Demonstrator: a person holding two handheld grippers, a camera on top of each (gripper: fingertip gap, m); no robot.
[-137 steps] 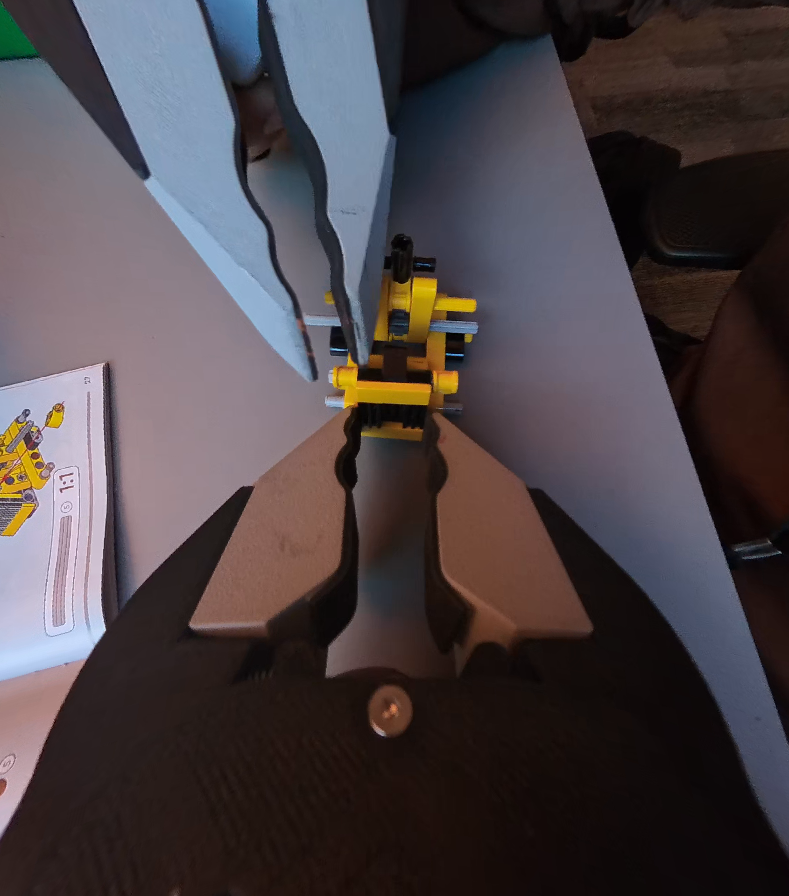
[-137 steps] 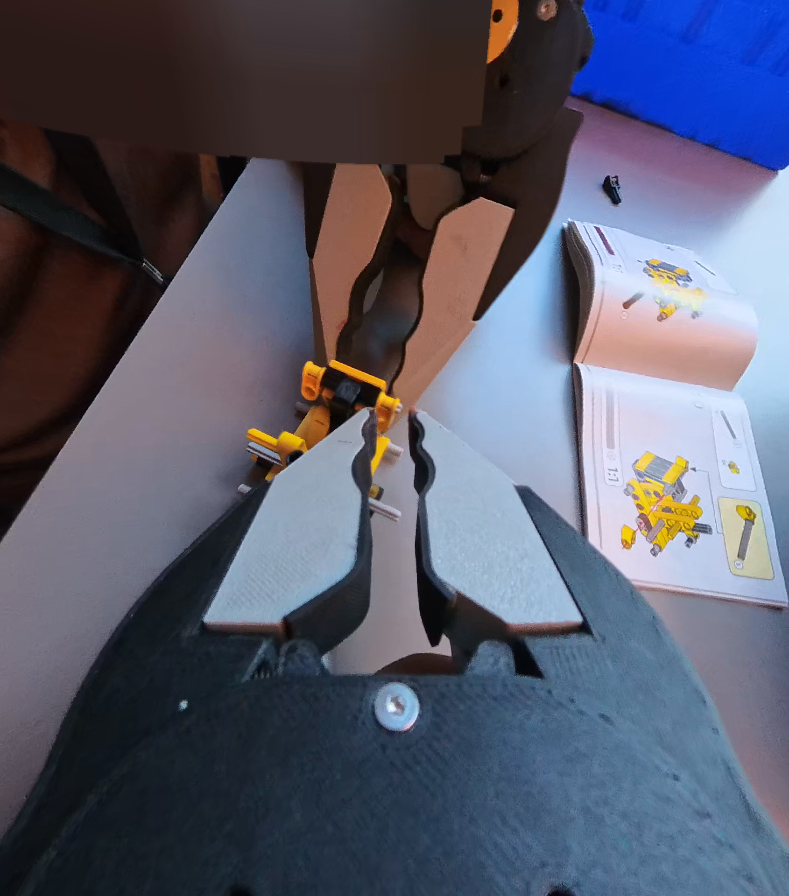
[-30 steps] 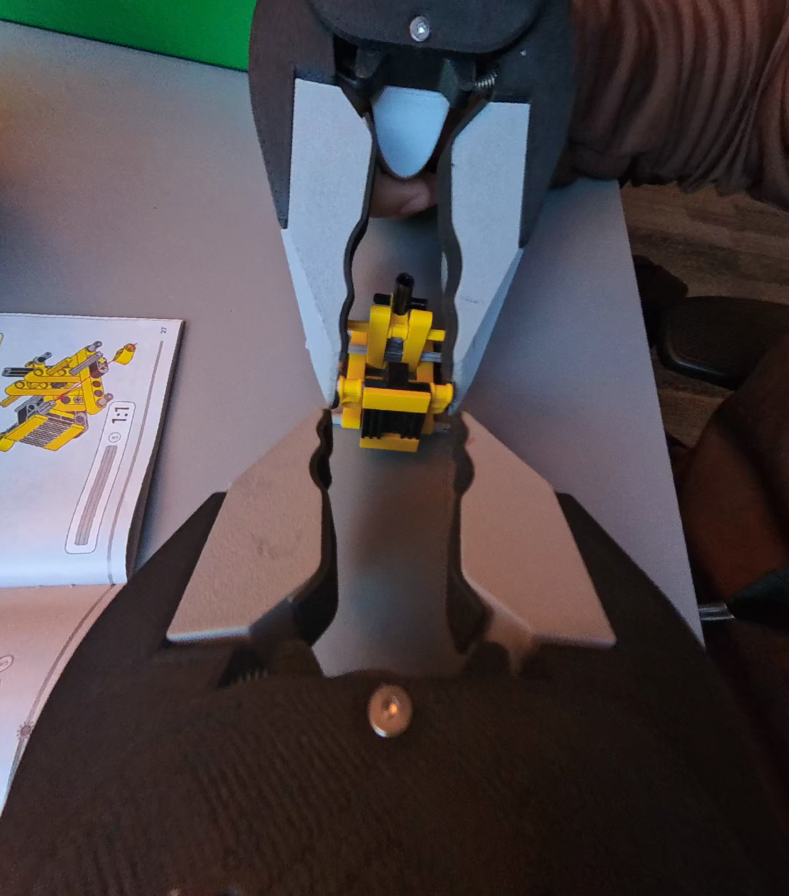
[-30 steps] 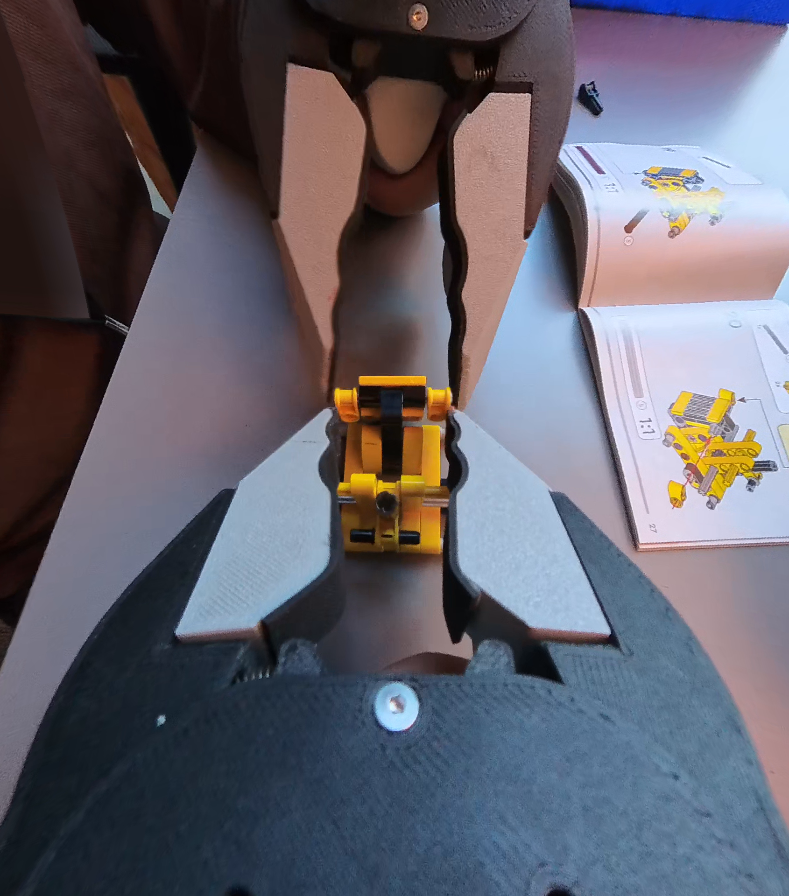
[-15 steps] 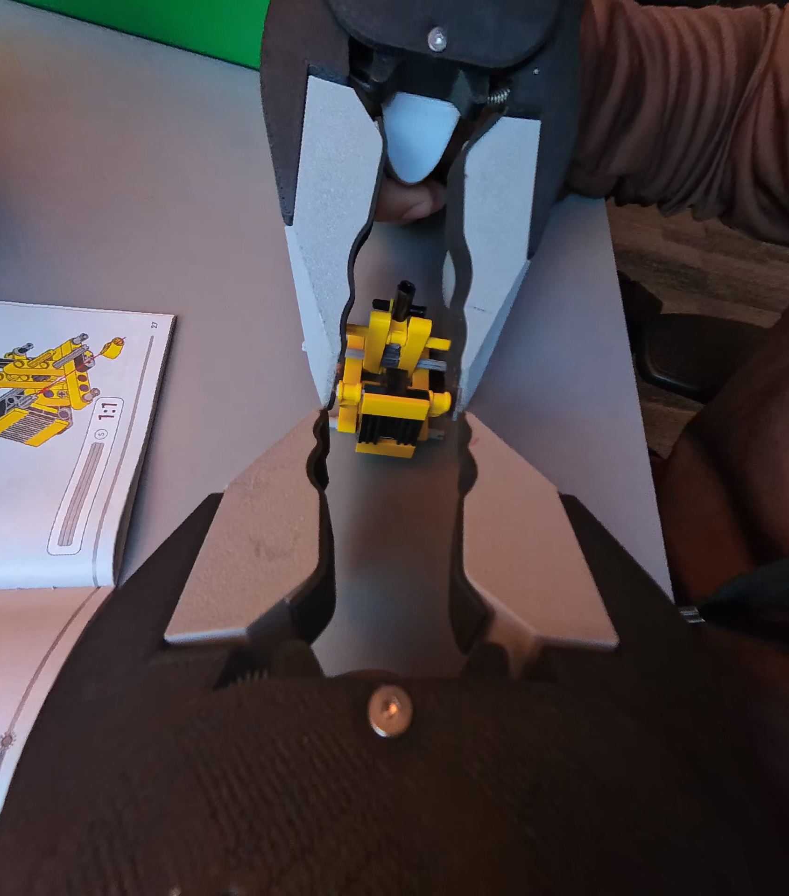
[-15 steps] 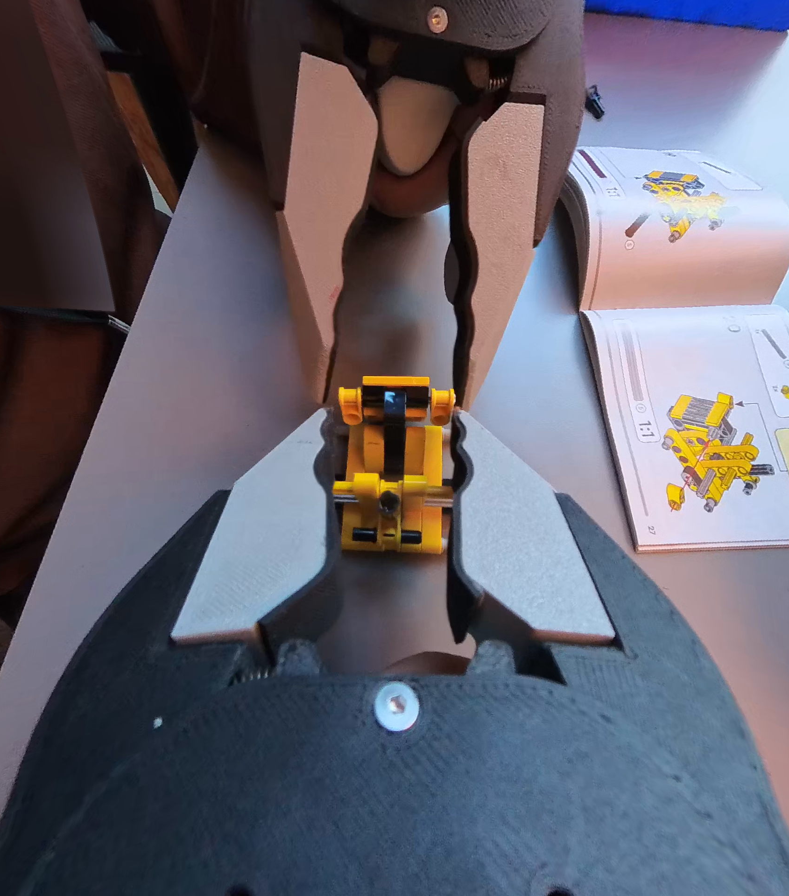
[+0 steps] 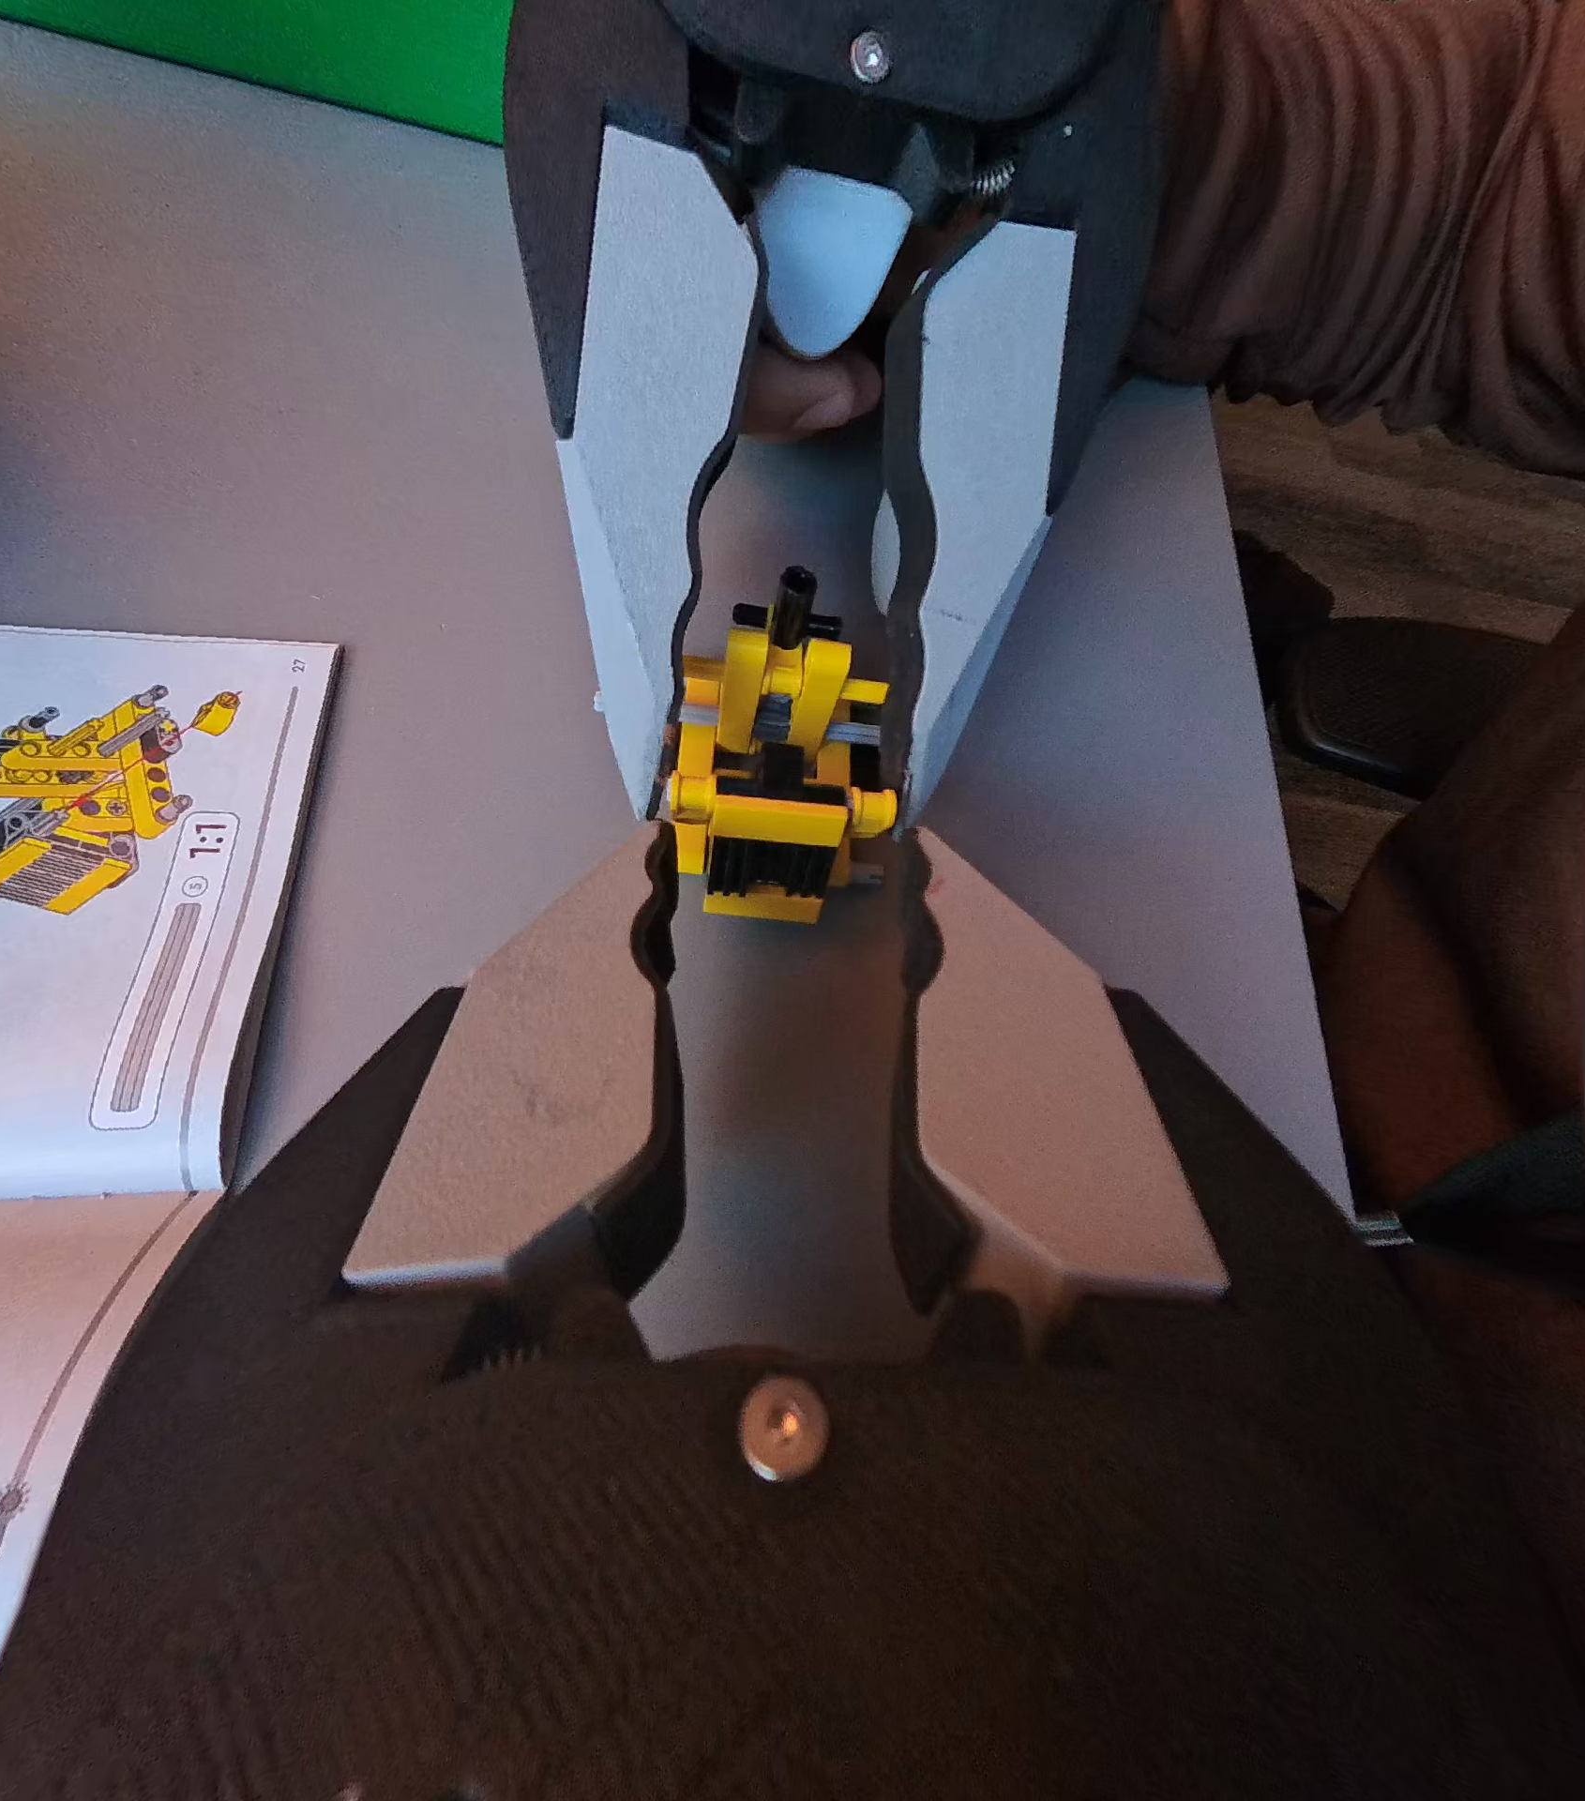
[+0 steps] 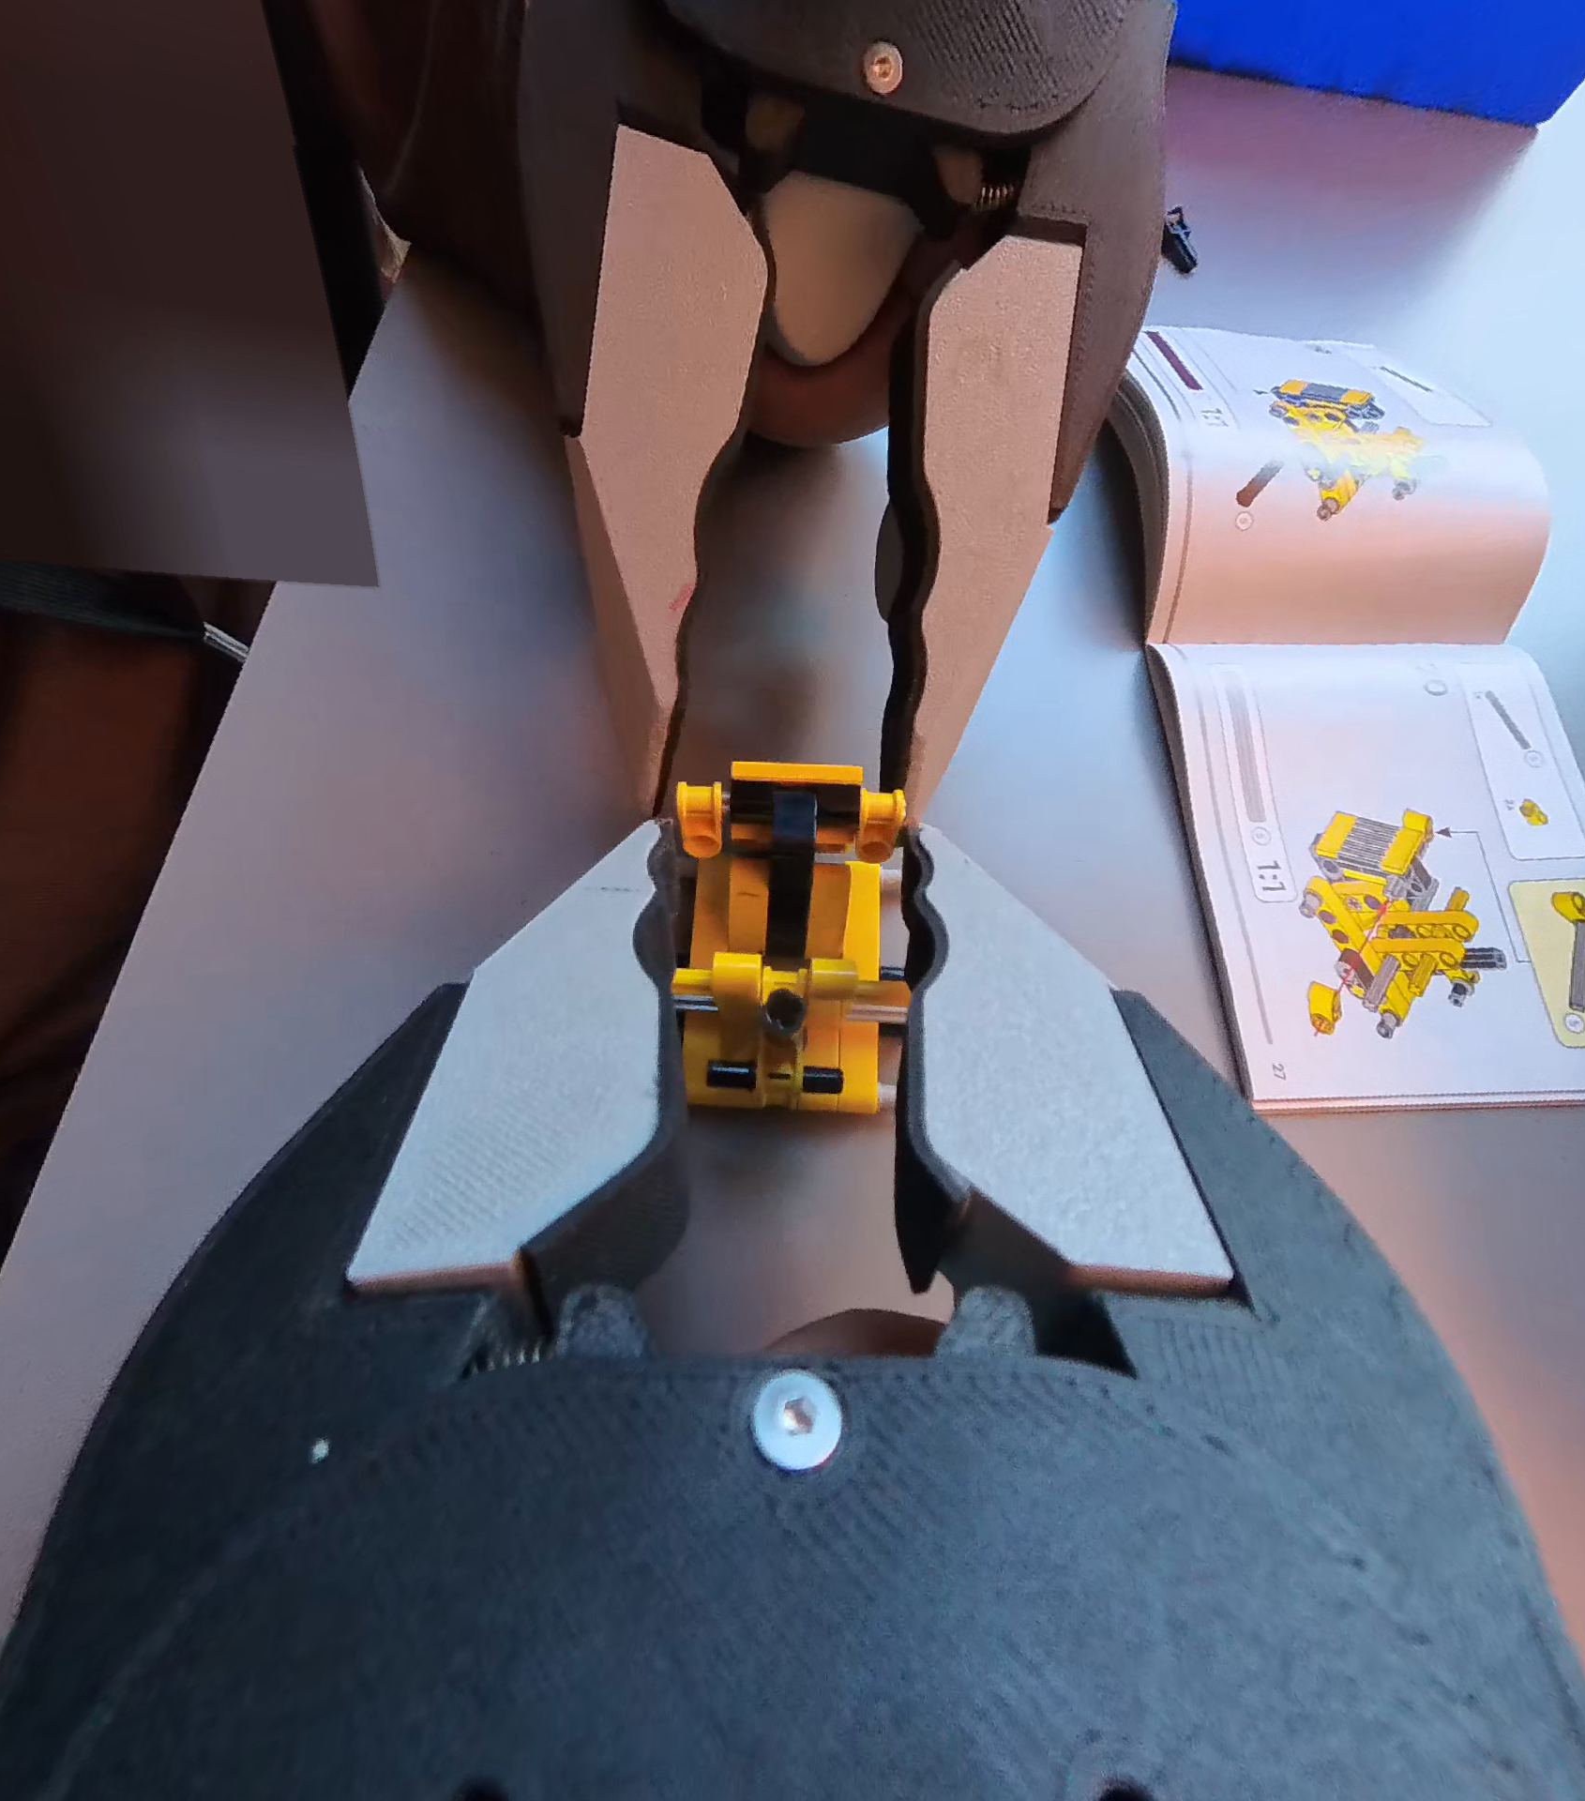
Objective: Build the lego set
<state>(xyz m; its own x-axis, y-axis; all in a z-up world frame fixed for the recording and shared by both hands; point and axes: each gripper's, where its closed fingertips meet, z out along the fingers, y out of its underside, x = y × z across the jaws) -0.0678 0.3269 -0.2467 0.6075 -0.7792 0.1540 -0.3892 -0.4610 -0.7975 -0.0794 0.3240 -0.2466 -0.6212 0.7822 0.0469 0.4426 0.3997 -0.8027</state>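
A big grey table [image 8: 438,741] holds everything, and the small yellow and black lego model [image 8: 787,940] sits near its edge, right between two grippers that face each other. The right gripper [image 8: 781,858] has its fingers around the model's sides, close in on the grey axle ends, but I cannot tell for sure if they pinch it or only sit beside it. The left gripper [image 7: 781,858] has its fingers apart, with the model's front end just between the tips and not squeezed. The model looks light and hard, with little pins and a black peg [image 7: 793,596] on top that could pop off. It is best held by its flat yellow sides, not by the thin axles. An open instruction booklet [image 8: 1412,877] lies beside it, clear of the grippers. A tiny black piece [image 8: 1178,239] lies farther off. The table edge is near, so a slip could drop the model.
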